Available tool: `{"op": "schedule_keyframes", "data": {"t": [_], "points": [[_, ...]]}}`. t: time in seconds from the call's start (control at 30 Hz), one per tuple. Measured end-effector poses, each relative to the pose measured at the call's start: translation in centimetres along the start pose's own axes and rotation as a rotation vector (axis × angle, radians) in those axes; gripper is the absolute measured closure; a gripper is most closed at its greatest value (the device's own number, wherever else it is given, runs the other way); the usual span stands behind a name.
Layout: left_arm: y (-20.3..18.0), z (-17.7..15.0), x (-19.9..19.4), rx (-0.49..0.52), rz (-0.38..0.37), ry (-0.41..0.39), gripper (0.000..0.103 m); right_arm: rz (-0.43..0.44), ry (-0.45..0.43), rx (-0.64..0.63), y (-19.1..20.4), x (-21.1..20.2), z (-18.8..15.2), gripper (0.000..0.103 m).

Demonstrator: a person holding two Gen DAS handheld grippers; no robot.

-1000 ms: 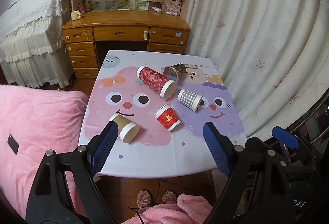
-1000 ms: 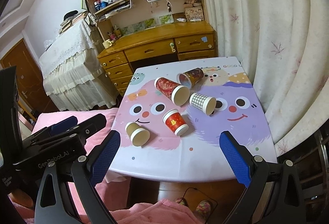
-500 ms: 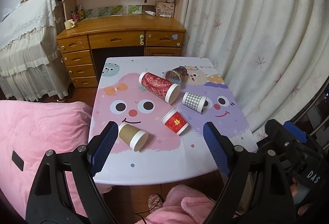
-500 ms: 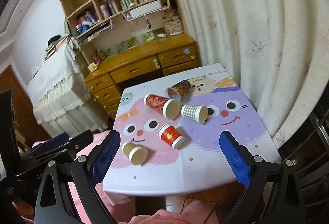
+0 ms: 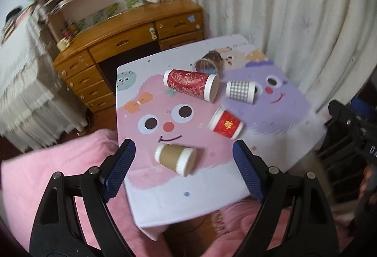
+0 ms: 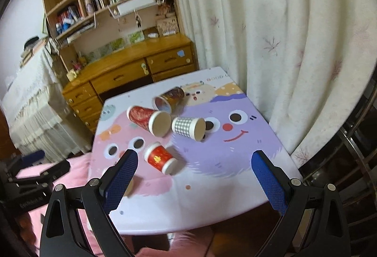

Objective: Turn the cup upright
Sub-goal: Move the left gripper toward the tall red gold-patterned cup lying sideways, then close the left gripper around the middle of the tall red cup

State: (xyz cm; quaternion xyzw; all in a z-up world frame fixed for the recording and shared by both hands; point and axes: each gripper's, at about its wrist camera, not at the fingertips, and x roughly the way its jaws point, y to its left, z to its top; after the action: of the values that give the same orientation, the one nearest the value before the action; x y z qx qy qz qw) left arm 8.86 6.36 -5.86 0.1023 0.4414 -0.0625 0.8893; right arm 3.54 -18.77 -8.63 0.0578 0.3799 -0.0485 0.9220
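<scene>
Several paper cups lie on their sides on a small table (image 5: 188, 205) with a cartoon-face cloth. Nearest my left gripper (image 5: 183, 158) is a brown cup (image 5: 174, 158), lying between its open fingers, below them. A small red cup (image 5: 226, 124) (image 6: 160, 159), a grey checked cup (image 5: 240, 92) (image 6: 187, 127), a tall red cup (image 5: 190, 83) (image 6: 146, 116) and a dark patterned cup (image 5: 207, 62) (image 6: 168, 99) lie farther back. My right gripper (image 6: 193, 167) is open and empty above the table's near edge; its left finger hides most of the brown cup.
A wooden desk (image 6: 132, 68) with shelves stands behind the table. White curtains (image 6: 282, 33) hang to the right. A pink blanket (image 5: 59, 162) lies left and in front of the table. The other gripper's black body shows at the edges of each view.
Both grippers have moved closer to the table and lower. The left view has tilted, with the brown cup now between the fingers. The cups have not moved.
</scene>
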Motion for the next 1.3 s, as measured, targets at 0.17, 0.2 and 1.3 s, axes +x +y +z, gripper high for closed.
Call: {"op": "schedule_keyframes", "data": {"t": [0.17,0.2,1.3], "points": [[0.6,3.1,5.1,0.169,0.008,0.031,0.020,0.005,0.065,0.024,-0.1,6.2,1.5,0.005],[0.6,3.7,6.1,0.199,0.014,0.042,0.020,0.003,0.077,0.032,0.0,7.6,2.0,0.005],[-3.9,11.1,43.0,1.336,-0.153,0.160,0.020,-0.061,0.414,-0.155,5.4,39.4,2.9,0.005]]}}
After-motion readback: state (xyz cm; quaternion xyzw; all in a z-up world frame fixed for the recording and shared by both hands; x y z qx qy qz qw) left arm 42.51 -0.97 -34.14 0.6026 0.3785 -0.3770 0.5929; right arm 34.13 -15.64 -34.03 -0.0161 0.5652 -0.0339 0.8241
